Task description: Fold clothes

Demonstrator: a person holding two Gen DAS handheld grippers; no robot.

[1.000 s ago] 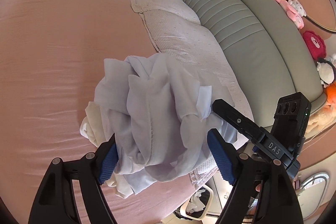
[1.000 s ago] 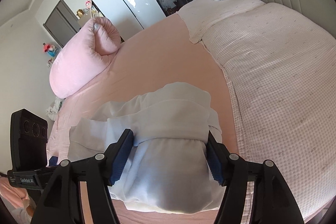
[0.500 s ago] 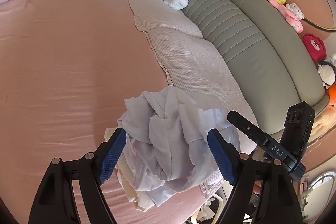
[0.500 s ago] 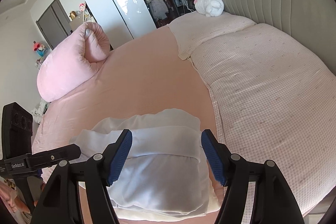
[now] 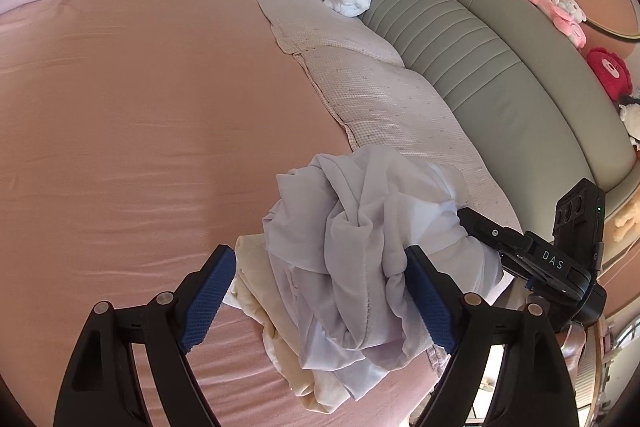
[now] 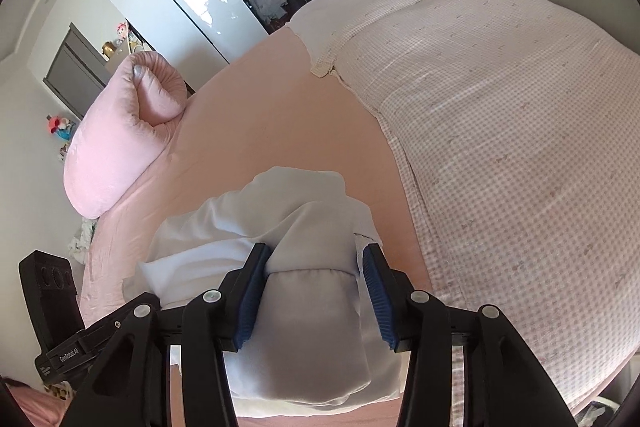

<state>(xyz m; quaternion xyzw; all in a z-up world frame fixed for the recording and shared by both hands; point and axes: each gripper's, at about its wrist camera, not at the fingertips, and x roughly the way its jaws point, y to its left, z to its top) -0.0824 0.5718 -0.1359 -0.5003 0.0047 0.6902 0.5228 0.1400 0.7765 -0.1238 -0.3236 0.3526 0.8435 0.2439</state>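
Bedroom, big bed (image 5: 140, 115) under a salmon-pink sheet, checked quilt (image 6: 500, 115) along the padded headboard (image 5: 500, 75), rolled pink duvet (image 6: 120, 139) at the far corner. Plush toys on the ledge behind the headboard.

Clothes: one crumpled pile at the near edge of the bed. White garment (image 5: 360, 239) bunched on top, a cream piece (image 5: 256, 279) under it and sticking out toward the sheet side.

Left hand-held gripper (image 5: 316, 297): jaws wide and opening; the white bundle sits between them, the right pad touches cloth, the left pad is clear. Not a grip.

Right hand-held gripper (image 6: 312, 291): jaws closing around a rolled fold of the white garment (image 6: 280, 227). Cloth fills the gap and both pads look to be in contact, though not fully clamped yet.

Likely step: get hold of the white garment so it can be lifted off the pile and spread flat on the open sheet.

Doing it well:
- let the right finish closing on a single layer edge, not the whole roll, else it lifts as a lump
- left should move to a hem or seam, well apart from the right's hold
- keep the cream piece out of either grip
- lift, then pull hands apart to find the shape before laying down
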